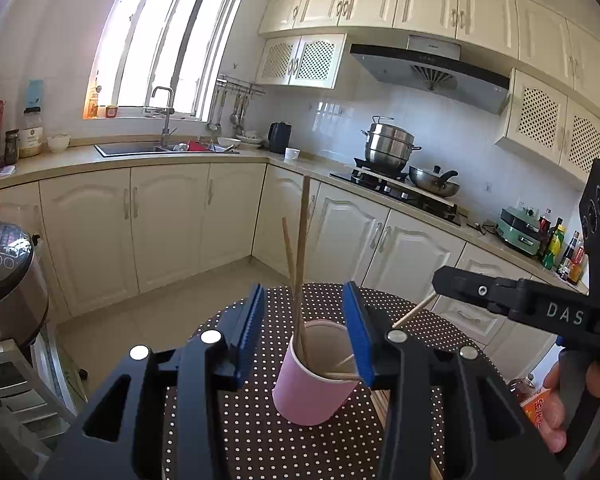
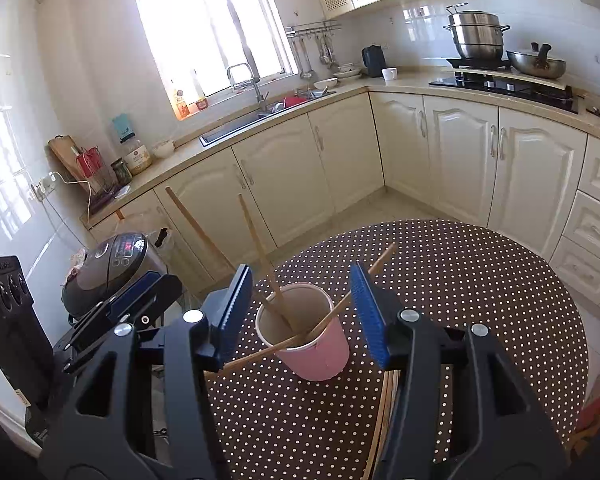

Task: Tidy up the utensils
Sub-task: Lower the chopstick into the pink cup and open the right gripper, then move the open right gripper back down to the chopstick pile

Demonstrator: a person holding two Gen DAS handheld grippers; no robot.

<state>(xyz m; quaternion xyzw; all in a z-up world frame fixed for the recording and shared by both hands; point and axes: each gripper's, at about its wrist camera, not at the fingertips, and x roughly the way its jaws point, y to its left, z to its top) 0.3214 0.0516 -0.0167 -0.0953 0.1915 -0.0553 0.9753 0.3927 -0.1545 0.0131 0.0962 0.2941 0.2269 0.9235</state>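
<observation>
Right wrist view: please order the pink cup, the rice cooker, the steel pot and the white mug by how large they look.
1. rice cooker, partly hidden
2. pink cup, looks alike; nearness makes this unsure
3. steel pot
4. white mug

Black hand-held gripper (image 1: 304, 332), blue ribbed pads (image 1: 255, 320), silver screws.

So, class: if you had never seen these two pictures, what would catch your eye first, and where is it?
The pink cup stands on the polka-dot table with wooden chopsticks fanning out of it. Blue-padded fingers frame it on both sides, open and apart from it. Behind, a steel pot sits on the stove.
</observation>
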